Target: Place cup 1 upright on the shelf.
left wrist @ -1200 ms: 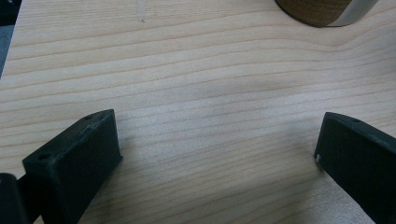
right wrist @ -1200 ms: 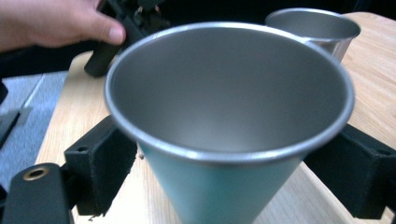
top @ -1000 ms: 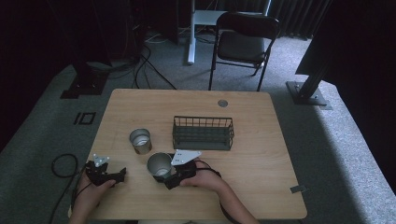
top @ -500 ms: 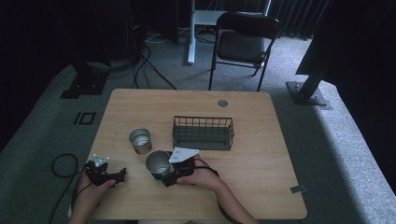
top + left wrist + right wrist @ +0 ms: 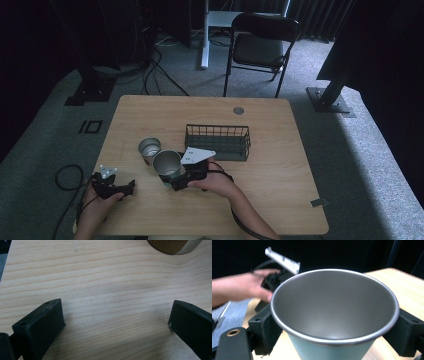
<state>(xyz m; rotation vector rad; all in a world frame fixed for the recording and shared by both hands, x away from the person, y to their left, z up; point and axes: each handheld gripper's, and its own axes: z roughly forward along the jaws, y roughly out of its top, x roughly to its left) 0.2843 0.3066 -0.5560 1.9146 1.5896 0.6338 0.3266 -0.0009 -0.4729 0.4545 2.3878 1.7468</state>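
Note:
My right gripper [image 5: 172,176] is shut on a steel cup [image 5: 166,162] with a pale teal outside, held upright just above the table [image 5: 280,200]. In the right gripper view the cup [image 5: 334,307] sits between both black jaws, its shiny inside bare. A second metal cup [image 5: 149,148] with a brown band stands on the table right behind and left of the held one. My left gripper [image 5: 129,187] rests low at the table's front left, open, with bare wood between its jaws [image 5: 116,315]. The banded cup's base [image 5: 172,243] shows at the top right.
A dark wire basket [image 5: 217,141] stands mid-table, just right of the cups. A small round grommet [image 5: 238,110] sits near the far edge. A folding chair [image 5: 262,47] and cables lie on the floor beyond. The other hand and left gripper [image 5: 272,281] show past the cup.
The right gripper has raised the steel cup and carried it a little away from me, closer to the banded cup. The left gripper has stayed put.

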